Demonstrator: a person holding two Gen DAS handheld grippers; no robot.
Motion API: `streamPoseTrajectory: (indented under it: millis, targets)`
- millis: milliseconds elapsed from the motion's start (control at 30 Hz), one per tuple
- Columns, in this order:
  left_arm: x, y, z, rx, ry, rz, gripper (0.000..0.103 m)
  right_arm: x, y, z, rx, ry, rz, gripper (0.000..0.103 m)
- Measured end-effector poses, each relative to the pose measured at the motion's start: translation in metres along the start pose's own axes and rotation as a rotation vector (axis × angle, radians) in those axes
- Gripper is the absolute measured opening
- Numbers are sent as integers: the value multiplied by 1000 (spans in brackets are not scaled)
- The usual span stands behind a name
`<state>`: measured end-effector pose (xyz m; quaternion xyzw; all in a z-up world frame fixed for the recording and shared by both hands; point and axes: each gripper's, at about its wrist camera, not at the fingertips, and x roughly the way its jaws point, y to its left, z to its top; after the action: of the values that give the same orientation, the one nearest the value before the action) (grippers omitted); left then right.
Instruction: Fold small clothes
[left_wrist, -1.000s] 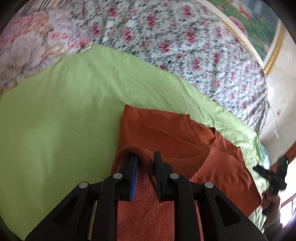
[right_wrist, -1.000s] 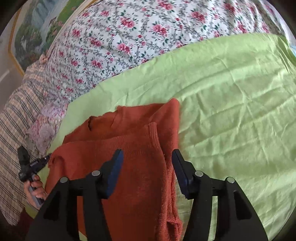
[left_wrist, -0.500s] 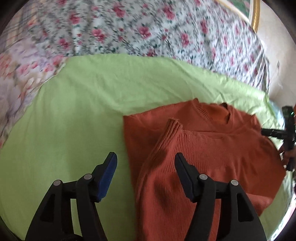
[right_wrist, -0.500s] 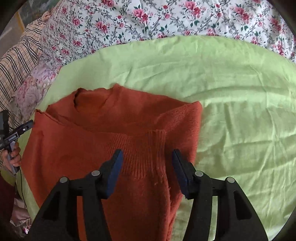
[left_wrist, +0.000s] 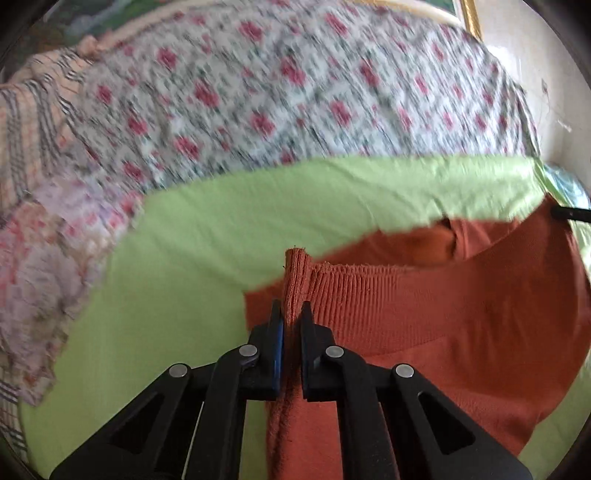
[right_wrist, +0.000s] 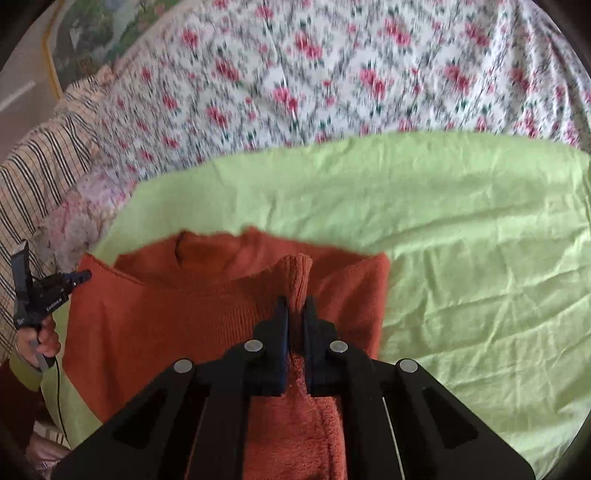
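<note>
- Your left gripper (left_wrist: 291, 314) has just closed its fingers; they now clamp a ribbed corner of the sweater (left_wrist: 461, 325), and the pinched fold stands up between the pads.
- In the right wrist view, your left hand (right_wrist: 40, 338) shows at the far left edge, holding that gripper at the sweater's left side.
- The sweater, rust orange, lies on the green sheet (left_wrist: 192, 258) spread over the bed. Its hem is doubled up toward the neck opening, which shows just beyond the ribbed edge.
- Your right gripper (right_wrist: 295, 314) has also just closed; its fingers are clamped on the hem's right corner, with the ribbed knit bunched upright between them.
- To the right of the sweater the sheet is bare and creased.
- Behind the sheet lies a floral cover (right_wrist: 332, 81), blurred in both views, and a striped cloth (right_wrist: 48, 166) sits at its left end.
</note>
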<state>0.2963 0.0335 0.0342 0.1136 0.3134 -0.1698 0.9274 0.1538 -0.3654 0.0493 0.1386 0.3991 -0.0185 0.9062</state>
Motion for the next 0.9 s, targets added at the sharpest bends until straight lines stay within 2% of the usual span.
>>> streamPoseTrajectory:
  millis: [67, 133, 200, 300, 400, 500, 600, 633, 700, 800, 900]
  targets:
    - [9, 5, 10, -13, 4, 30, 5, -11, 2, 9, -6, -52, -41, 7]
    - [28, 11, 14, -40, 44, 38, 5, -7, -1, 19, 6, -65, -87, 7]
    - [54, 13, 10, -56, 111, 45, 5, 7, -13, 24, 48, -45, -98, 7]
    - [83, 11, -3, -47, 181, 80, 5, 41, -27, 18, 76, 36, -147, 7]
    - [98, 11, -13, -55, 229, 104, 6, 68, -33, 6, 67, 99, -190, 7]
    - [96, 16, -15, -83, 253, 118, 16, 78, -37, 1, 75, 134, -206, 8]
    - [70, 21, -14, -126, 248, 130, 22, 63, -36, 1, 100, 102, -206, 23]
    - [54, 22, -15, -151, 234, 114, 28, 55, -36, 2, 107, 87, -202, 27]
    - [23, 21, -20, -199, 198, 72, 32, 34, -29, -2, 121, 48, -166, 29]
    - [-25, 3, -42, -284, 146, -111, 36, 10, -4, -21, 125, 33, -51, 35]
    - [-45, -23, -69, -326, 159, -237, 36, 2, 26, -56, 125, 91, 89, 44]
